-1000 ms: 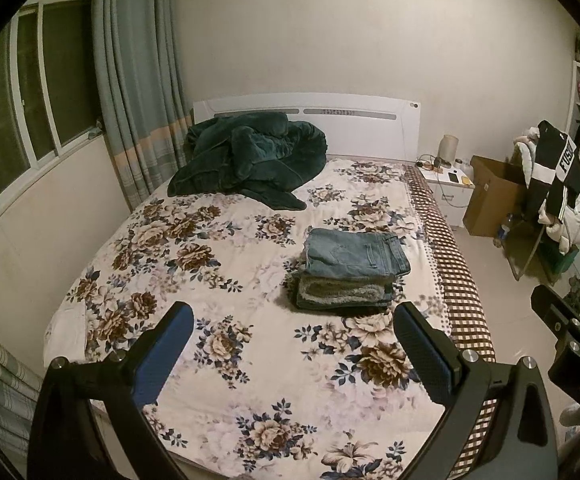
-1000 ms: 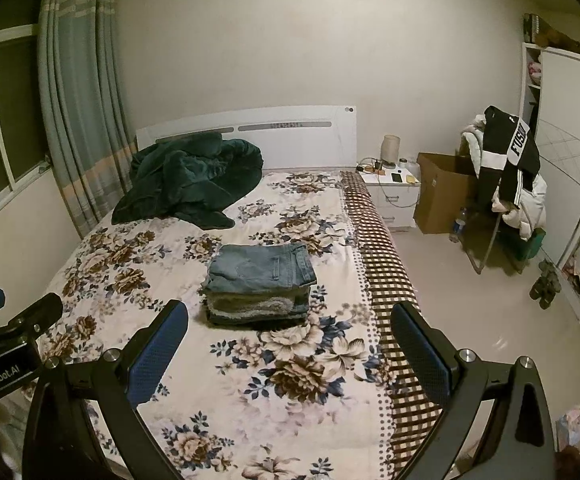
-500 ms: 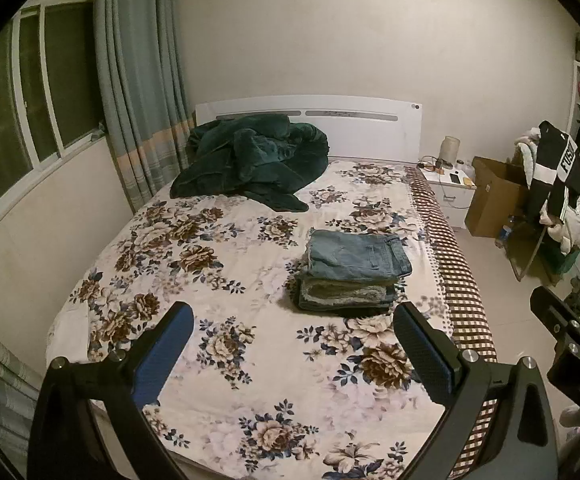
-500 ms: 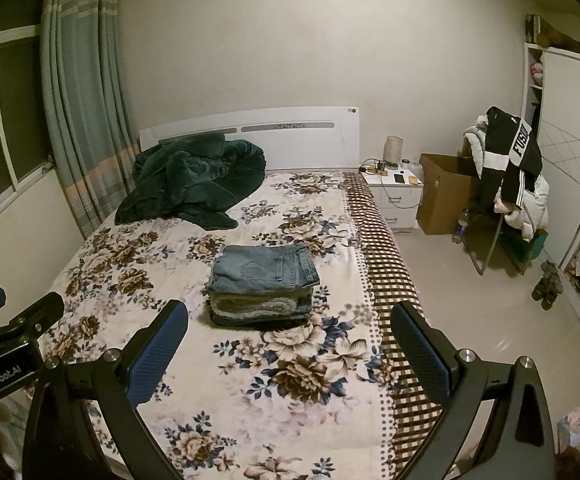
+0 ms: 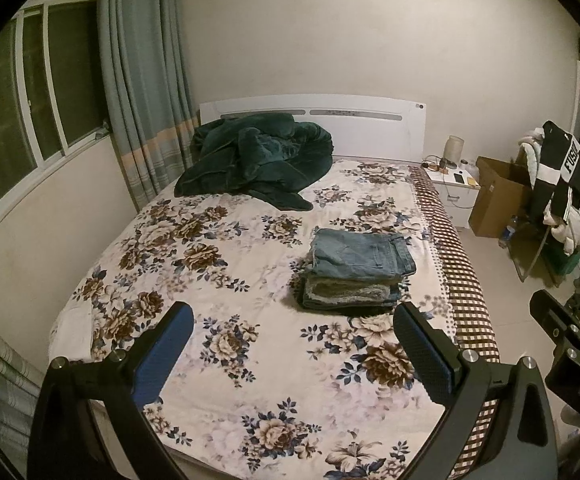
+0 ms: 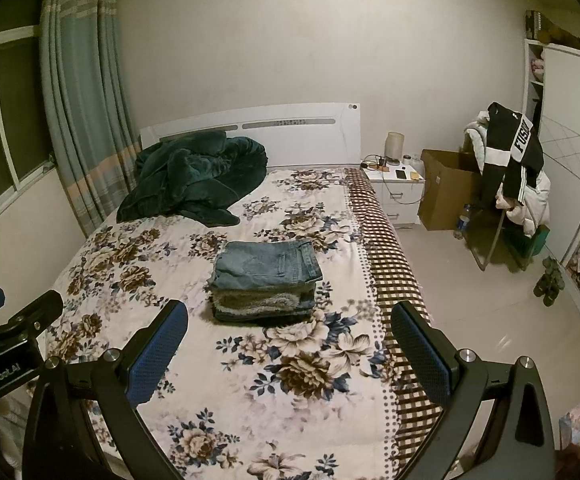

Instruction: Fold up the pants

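jeans, a folded blue denim stack (image 5: 360, 270), lie compact on the floral bed (image 5: 226, 344) below the dark green blanket (image 5: 258, 160), while the left hand-held gripper (image 5: 290, 354) and right hand-held gripper (image 6: 288, 354), both spread wide and empty, have drifted slightly back, so folding looks finished.

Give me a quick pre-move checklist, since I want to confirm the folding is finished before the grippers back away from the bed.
1. Folded jeans lie as a compact stack on the bed: ok.
2. Left gripper open, holding nothing: ok.
3. Right gripper open, holding nothing: ok.
4. Both grippers apart from the jeans: ok.
5. Green blanket apart from the stack: ok.
6. Bottom layers evenly folded: cannot tell.
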Demonstrator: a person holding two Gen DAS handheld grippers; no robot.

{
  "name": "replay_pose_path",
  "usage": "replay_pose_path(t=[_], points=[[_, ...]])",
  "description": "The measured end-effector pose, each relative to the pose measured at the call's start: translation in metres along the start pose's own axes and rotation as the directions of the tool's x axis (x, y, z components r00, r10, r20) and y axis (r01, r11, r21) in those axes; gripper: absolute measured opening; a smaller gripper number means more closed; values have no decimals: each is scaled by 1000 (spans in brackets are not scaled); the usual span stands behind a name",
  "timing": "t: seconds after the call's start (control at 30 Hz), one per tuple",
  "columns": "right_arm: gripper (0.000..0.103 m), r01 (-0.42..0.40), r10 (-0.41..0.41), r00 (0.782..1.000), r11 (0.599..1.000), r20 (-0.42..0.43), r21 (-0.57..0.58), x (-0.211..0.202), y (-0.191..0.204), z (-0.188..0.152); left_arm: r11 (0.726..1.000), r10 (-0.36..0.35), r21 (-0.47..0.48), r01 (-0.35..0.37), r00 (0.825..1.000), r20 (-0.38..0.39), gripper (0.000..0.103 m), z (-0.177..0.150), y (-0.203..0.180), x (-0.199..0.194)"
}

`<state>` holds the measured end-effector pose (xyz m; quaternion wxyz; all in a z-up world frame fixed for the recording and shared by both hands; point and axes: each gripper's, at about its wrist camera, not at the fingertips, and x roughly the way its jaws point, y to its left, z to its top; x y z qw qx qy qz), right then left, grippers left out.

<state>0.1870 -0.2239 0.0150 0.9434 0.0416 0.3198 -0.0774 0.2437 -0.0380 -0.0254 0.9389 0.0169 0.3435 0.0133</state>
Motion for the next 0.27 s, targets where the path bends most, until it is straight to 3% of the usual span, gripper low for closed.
replay_pose_path(t=[0.27], points=[[103, 0, 0, 1000, 1000, -3, 0, 0, 1, -2, 1000, -3, -1, 3, 1000, 8, 102, 3, 1, 1]])
